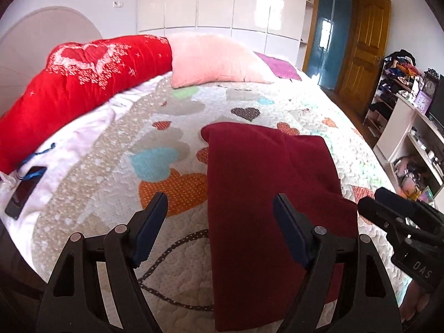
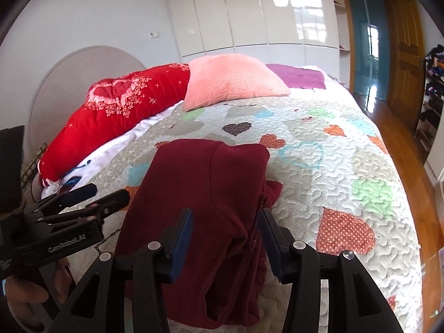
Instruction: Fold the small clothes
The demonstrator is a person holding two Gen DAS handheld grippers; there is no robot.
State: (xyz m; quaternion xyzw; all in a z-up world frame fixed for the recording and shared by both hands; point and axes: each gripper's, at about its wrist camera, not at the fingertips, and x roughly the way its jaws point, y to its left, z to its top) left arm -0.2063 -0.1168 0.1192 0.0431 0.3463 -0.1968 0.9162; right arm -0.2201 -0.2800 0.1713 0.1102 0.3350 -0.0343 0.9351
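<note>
I have the maroon garment (image 1: 266,194) lying part-folded on the quilted bed (image 1: 111,166), at twelve o'clock. My left gripper (image 1: 220,217) is released; my right gripper (image 2: 226,229) straddles a bunched edge, unclenched. Next I'd pinch that edge and fold.

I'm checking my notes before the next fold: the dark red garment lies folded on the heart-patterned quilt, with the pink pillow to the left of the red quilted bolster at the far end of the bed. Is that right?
Not quite. The pink pillow sits to the right of the red quilted bolster, not the left; both wrist views show it. The dark red garment does lie folded on the heart-patterned quilt.
</note>
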